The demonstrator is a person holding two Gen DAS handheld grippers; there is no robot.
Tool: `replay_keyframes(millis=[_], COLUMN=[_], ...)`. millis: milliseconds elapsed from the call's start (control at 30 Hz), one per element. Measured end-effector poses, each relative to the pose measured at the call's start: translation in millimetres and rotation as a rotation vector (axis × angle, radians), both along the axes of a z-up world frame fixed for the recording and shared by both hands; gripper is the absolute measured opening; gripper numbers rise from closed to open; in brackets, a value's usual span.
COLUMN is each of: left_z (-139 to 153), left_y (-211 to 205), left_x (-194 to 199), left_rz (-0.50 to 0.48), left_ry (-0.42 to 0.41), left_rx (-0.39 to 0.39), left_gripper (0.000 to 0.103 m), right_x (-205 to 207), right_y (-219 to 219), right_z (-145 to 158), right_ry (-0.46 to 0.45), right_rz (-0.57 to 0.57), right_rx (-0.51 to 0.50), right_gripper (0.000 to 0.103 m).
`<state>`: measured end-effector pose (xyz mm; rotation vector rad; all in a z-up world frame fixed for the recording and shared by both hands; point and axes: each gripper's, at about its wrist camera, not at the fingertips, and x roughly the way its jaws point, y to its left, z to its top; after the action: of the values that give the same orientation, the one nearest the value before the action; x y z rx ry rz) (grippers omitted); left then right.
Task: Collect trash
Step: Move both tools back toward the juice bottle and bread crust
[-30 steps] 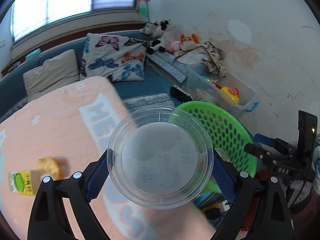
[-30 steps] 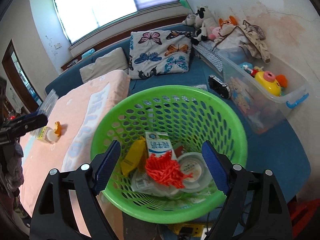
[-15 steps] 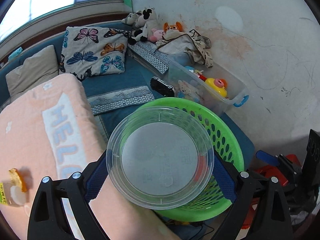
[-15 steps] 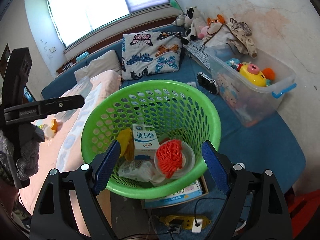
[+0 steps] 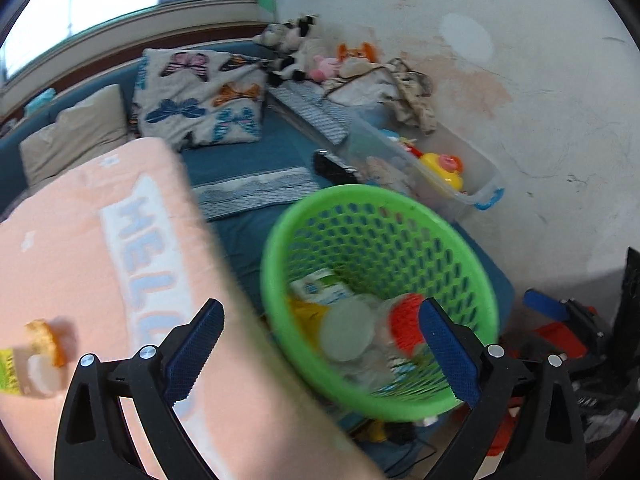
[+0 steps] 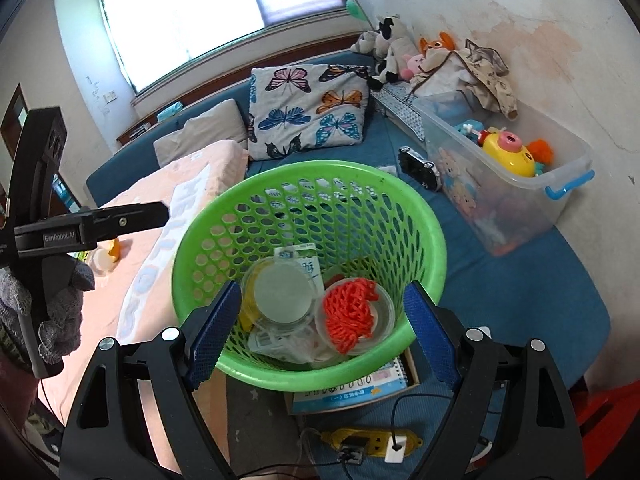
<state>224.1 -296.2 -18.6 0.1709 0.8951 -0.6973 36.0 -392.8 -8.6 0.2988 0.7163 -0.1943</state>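
Both grippers (image 5: 320, 344) (image 6: 320, 320) gape empty over the basket (image 6: 424, 216); the lower-left bottle (image 5: 28, 364), light and slippery, wants gripping across its body.

My left wrist view is motion-smeared, so the round clear plastic lid (image 5: 347, 334) in the green perforated plastic basket (image 5: 320, 216) reads soft, and the small yellow-green bottle (image 5: 16, 368) is cut off at the left edge.

A butterfly pillow (image 6: 308, 110) lies far on the blue couch (image 6: 500, 264); a clear toy bin (image 6: 508, 184) sits right; a power strip (image 6: 372, 442) lies near.
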Motion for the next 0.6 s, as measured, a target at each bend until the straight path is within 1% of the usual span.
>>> replay_keyframes(millis=[300,400,500,600], left_z=[8,7,5,3], left_y=[87,121,149,174], left_x=[8,15,21,28], left_rz=[0.165,0.241,0.302,0.36], left_ry=[-0.051,-0.038,-0.037,-0.02], left_rx=[0.05,0.059,0.079,0.08], left_gripper=[0.094,0.094,0.094,0.094], right_x=[27,39,52,66], right_y=[34,47,61,76], right_z=[13,15,15,17], right_ry=[-0.025,-0.027,-0.023,-0.017], right_rz=[0.098,0.135,0.172,0.217], right_rx=[-0.016,-0.015,-0.018,-0.023], right_gripper=[0.083,0.083,0.083,0.083])
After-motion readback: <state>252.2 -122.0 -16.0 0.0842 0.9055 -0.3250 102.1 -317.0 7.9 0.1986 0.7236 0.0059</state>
